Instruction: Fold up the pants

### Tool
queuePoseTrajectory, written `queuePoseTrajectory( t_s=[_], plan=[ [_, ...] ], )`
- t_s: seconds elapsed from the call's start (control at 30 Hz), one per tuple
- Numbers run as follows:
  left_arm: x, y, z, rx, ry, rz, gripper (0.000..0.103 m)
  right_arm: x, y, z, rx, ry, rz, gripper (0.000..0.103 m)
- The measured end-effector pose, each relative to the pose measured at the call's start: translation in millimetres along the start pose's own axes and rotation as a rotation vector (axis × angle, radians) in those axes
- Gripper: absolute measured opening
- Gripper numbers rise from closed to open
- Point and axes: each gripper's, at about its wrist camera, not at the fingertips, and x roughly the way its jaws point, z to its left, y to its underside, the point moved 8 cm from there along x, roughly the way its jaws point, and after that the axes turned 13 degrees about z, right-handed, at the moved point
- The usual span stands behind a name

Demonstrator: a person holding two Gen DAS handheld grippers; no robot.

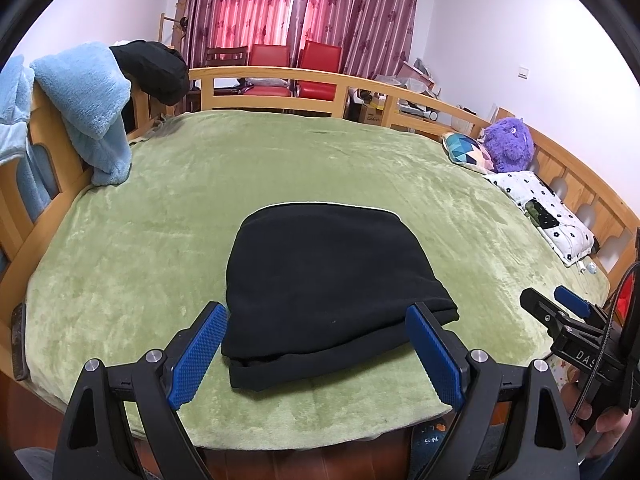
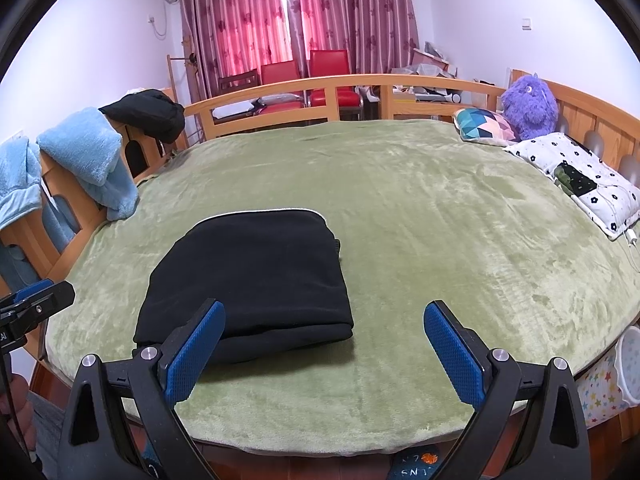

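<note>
Pants (image 1: 328, 292) lie folded compact on the bed (image 1: 160, 208), apparently finished. Left gripper (image 1: 316, 356) and right gripper (image 2: 324, 356) hover clear, fingers spread, pinching nothing.

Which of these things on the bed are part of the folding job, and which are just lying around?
Part of the job:
black pants, folded
left gripper, open
right gripper, open

Just lying about:
purple plush toy
patterned cushion
blue fleece
red chairs

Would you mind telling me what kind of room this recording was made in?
Most likely a home bedroom: a wooden-railed bed under a green blanket, pillows and a purple plush toy at its head, curtains behind.
</note>
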Motion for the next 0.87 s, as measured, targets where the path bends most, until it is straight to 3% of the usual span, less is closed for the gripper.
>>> queuePoseTrajectory(
  t_s=[0.87],
  plan=[
    [18, 9, -10, -0.050, 0.001, 0.018, 0.091, 11, -4, 6, 0.007, -0.016, 0.005, 0.098]
  ],
)
